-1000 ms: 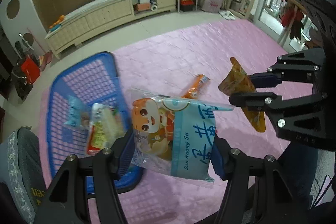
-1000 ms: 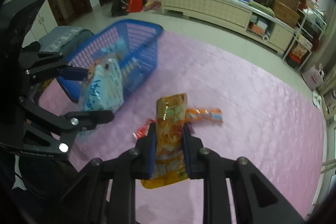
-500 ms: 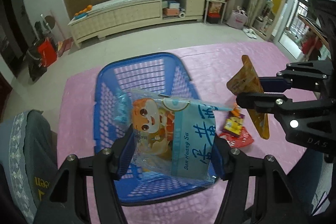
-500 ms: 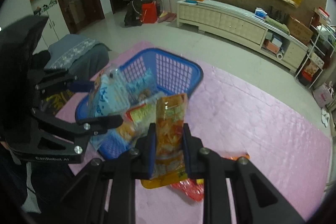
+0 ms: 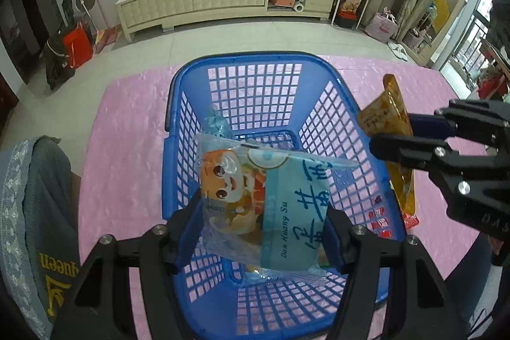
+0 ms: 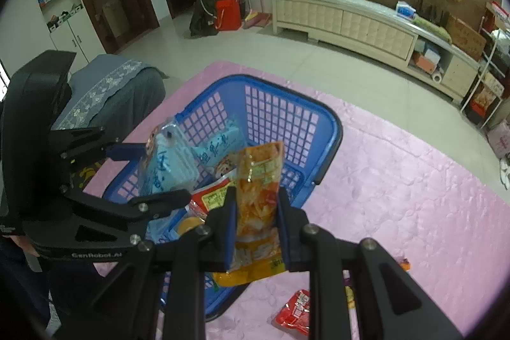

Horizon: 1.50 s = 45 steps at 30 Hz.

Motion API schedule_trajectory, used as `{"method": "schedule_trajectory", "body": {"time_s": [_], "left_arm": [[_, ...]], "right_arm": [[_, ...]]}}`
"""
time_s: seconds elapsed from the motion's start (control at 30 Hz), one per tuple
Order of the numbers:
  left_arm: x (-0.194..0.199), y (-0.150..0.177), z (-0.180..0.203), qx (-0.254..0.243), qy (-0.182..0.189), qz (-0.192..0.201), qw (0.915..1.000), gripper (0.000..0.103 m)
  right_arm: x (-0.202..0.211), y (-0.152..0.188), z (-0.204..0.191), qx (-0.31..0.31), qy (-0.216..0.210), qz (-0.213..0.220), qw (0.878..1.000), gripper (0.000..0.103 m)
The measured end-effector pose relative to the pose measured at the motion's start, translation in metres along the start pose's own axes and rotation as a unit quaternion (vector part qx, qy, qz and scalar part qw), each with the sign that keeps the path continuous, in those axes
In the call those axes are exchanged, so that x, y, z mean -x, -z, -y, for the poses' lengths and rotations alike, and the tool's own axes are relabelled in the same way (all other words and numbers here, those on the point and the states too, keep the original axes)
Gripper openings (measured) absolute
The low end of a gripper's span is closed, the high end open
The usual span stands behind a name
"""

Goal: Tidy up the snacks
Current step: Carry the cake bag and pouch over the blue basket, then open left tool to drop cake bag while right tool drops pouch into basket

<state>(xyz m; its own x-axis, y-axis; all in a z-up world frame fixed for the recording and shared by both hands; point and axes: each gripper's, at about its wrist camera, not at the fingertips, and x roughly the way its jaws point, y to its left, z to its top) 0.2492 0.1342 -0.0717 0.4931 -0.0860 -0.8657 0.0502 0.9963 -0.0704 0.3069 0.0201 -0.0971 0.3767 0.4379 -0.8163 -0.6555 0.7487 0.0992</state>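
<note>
Left gripper (image 5: 263, 231) hangs right over the basket (image 5: 255, 59), jaws just easing wider yet pads on the blue packet (image 5: 271, 206), long side across them. Right gripper (image 6: 256, 231) pinches the orange pouch (image 6: 259, 196) upright, narrow, at the basket's right rim. Left is nearer the drop.

basket (image 5: 178, 104): blue lattice
mat (image 6: 414, 180): pink quilted
left gripper's packet (image 5: 271, 199): light blue, cartoon face
right gripper's pouch (image 6: 258, 190): orange
</note>
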Motion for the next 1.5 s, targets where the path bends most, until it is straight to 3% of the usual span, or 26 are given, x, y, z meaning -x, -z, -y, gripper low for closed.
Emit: {"method": "schedule_trajectory", "body": {"time_s": [0.17, 0.3, 0.73, 1.03, 1.4, 1.5], "left_arm": [[-0.003, 0.000, 0.005, -0.014, -0.013, -0.006, 0.9998, 0.066], [0.005, -0.003, 0.007, -0.016, -0.001, 0.015, 0.9998, 0.077], [0.038, -0.009, 0.003, -0.015, -0.027, 0.044, 0.9985, 0.079], [0.040, -0.009, -0.023, 0.009, -0.046, 0.052, 0.9975, 0.079], [0.037, 0.000, -0.029, -0.001, -0.060, 0.072, 0.9956, 0.079], [0.039, 0.002, -0.027, -0.001, -0.057, 0.076, 0.9955, 0.079]], "right_arm": [[0.001, 0.001, 0.006, -0.011, 0.004, 0.000, 1.000, 0.027], [0.004, 0.002, 0.010, -0.024, 0.004, -0.001, 1.000, 0.027], [0.021, -0.009, 0.009, -0.031, -0.007, 0.009, 0.999, 0.027], [-0.002, -0.032, -0.007, -0.013, -0.010, -0.010, 1.000, 0.027], [-0.042, -0.038, -0.012, -0.002, 0.000, -0.043, 0.999, 0.027], [-0.041, -0.035, -0.012, -0.004, 0.006, -0.040, 0.999, 0.048]]}}
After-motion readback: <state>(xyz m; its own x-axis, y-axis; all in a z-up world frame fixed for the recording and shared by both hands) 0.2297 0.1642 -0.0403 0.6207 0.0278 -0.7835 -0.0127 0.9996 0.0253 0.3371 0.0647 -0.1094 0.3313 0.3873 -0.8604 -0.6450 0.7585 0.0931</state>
